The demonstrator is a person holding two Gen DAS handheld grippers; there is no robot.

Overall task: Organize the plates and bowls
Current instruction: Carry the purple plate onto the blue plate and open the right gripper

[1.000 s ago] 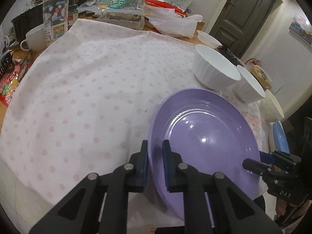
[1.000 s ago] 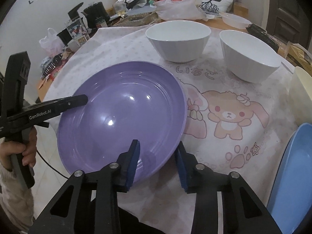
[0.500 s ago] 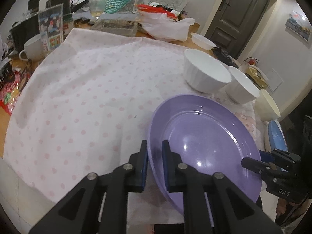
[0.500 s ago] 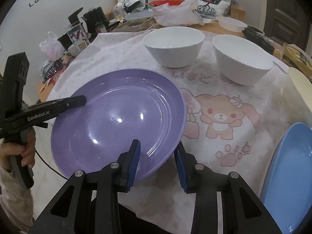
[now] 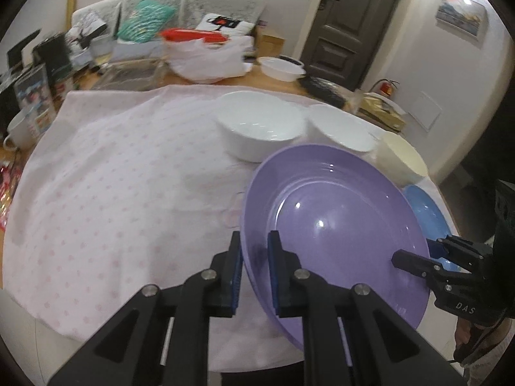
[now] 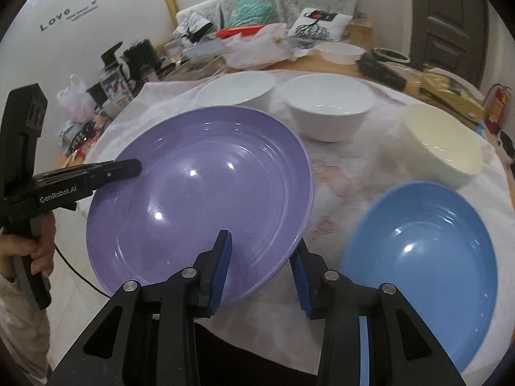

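Both grippers hold the purple plate [image 5: 338, 225] by its rim above the near edge of the table.

The left gripper [image 5: 254, 257] pinches the plate's left rim between its blue pads, and the plate's underside hides part of the outer pad. The right gripper [image 6: 262, 267] straddles the near rim with its fingers spread wider than the rim; whether its right pad touches the plate cannot be told, as that pad sits below the rim. In the right wrist view the left gripper's side reads "GenRobot.AI"; in the left wrist view the right gripper's body reads "DAS". Right of the purple plate lies a blue plate [image 6: 425, 257], its near edge cut off by the right gripper. Farther off stand two white bowls [image 6: 328, 109], blurred, and a cream bowl [image 6: 444, 141]. The far wall reads "Love" [image 6: 54, 19]; the smaller writing beside it is illegible.
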